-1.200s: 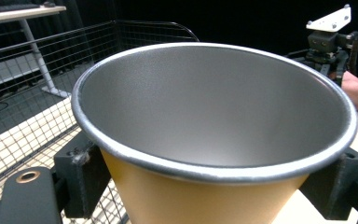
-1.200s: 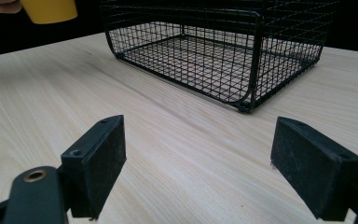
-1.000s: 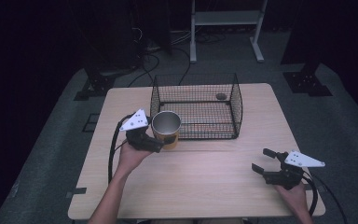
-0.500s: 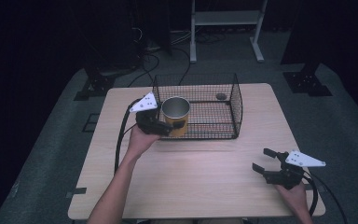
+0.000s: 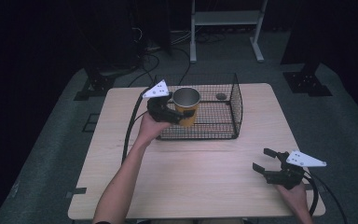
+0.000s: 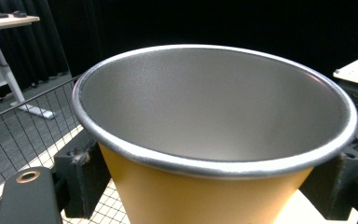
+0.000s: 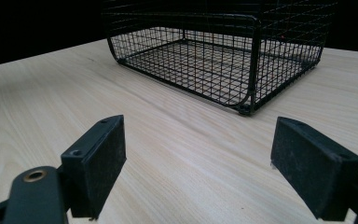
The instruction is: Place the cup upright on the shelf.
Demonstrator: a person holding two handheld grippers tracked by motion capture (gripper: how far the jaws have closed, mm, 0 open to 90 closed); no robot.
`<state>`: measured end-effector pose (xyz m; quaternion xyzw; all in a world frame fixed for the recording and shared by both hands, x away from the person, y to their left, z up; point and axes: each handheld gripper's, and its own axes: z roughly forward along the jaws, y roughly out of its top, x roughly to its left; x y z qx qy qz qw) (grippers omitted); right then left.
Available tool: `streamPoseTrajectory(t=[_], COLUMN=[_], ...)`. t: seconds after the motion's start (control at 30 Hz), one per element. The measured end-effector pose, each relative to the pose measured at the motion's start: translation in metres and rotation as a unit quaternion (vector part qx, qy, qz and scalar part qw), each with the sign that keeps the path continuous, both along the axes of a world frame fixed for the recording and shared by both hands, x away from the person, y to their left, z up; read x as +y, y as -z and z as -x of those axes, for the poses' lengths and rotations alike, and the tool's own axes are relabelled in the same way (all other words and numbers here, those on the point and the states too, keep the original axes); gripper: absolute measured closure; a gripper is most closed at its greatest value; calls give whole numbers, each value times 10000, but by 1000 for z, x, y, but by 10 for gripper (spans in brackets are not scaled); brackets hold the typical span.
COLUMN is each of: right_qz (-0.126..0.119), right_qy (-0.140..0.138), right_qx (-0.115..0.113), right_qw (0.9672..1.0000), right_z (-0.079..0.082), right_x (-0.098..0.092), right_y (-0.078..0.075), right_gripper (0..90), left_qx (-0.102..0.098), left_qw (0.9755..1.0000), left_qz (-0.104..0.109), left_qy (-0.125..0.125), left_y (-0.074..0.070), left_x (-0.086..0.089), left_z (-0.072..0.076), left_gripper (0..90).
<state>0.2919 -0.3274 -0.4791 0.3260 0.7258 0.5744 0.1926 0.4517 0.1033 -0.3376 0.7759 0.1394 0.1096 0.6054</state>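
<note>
Over the wire basket (image 5: 223, 122), toward 11 o'clock of the desk (image 5: 196, 172), left tool (image 5: 181, 114) holds a yellow cup (image 5: 188, 106) upright, its open mouth facing up. Tool's two black pads pinch the cup's yellow wall from either side just under the silver rim; the left gripper view shows the cup (image 6: 214, 140) close up, metal-grey inside, nothing in it, with the basket's mesh (image 6: 32, 126) below and to the left. Cup sits above the basket's left front corner, clear of the desk. Small dark round object (image 5: 221, 96) lies on the basket floor near the back wall, well apart from the cup.

Right tool (image 5: 266, 161) rests at about 4 o'clock on the desk, jaws spread wide, nothing between them. Right gripper view: bare wood (image 7: 177, 154) between the pads, basket (image 7: 214, 56) ahead at 12 o'clock, well apart.
</note>
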Motion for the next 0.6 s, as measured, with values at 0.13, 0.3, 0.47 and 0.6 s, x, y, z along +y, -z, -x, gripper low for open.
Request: streamPoseTrajectory(t=[0.13, 0.3, 0.47, 0.6], right_qz=[-11, -14, -27, -39], right_qy=[0, -7, -6, -11], right_qx=[0, 1, 4, 6], right_qw=[10000, 10000, 10000, 10000], right_z=[0, 0, 0, 0], right_x=[0, 0, 0, -1], right_y=[0, 0, 0, 0], right_gripper=[168, 168, 168, 167], left_qx=[57, 78, 101, 217], left_qw=[10000, 9999, 9999, 9997], left_qz=[5, -69, 20, 75], left_qy=[-8, 11, -3, -27], left_y=[0, -1, 2, 7], left_x=[-4, -11, -17, -21], left_z=[-11, -24, -34, -44], left_gripper=[149, 148, 149, 148])
